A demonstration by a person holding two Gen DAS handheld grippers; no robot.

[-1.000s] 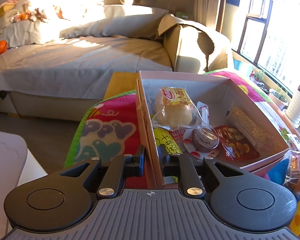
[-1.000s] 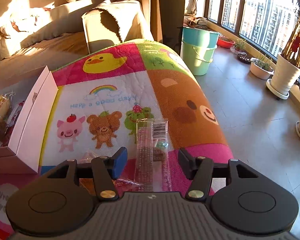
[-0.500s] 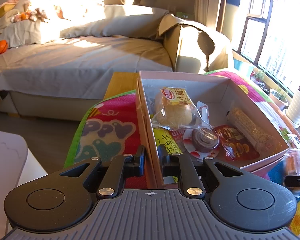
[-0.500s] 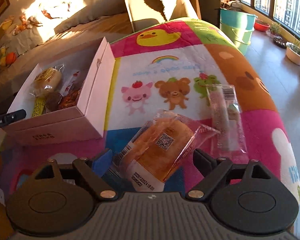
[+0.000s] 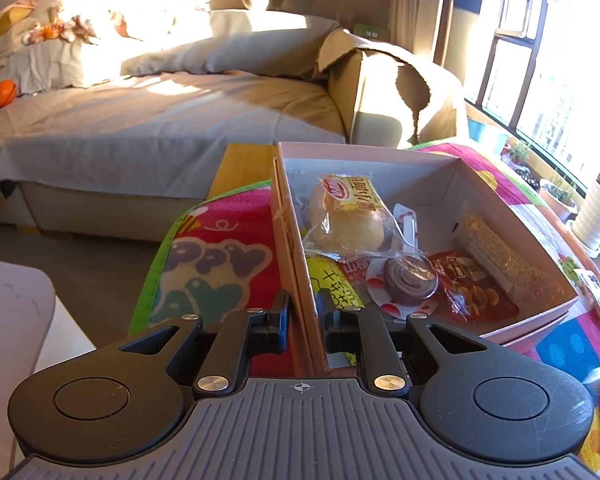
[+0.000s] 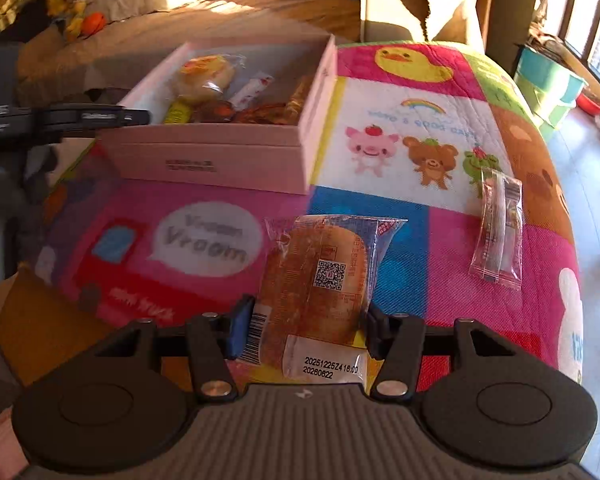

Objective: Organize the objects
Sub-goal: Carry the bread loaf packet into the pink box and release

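A pink open box [image 5: 512, 216] sits on the colourful cartoon mat [image 5: 220, 264]. It holds a wrapped bun [image 5: 352, 220], a chocolate roll [image 5: 410, 280], a red snack packet [image 5: 472, 292] and a cereal bar [image 5: 500, 256]. My left gripper [image 5: 304, 320] is shut on the box's near left wall. In the right wrist view the box [image 6: 220, 160] lies at the upper left. A bread packet [image 6: 316, 280] with a QR code lies between my right gripper's [image 6: 306, 332] closing jaws, both pads touching its wrapper. A clear sachet [image 6: 498, 232] rests on the mat to the right.
A grey-covered sofa [image 5: 140, 120] and an open cardboard carton [image 5: 400, 92] stand behind the table. The mat [image 6: 420, 120] drops off at the right edge toward the floor, with green buckets [image 6: 548, 80] there. A white plant pot [image 5: 596, 216] stands by the window.
My right gripper swung left from over the clear sachet to the bread packet, opened wide, then closed in on the packet. The left gripper and the box stayed still.
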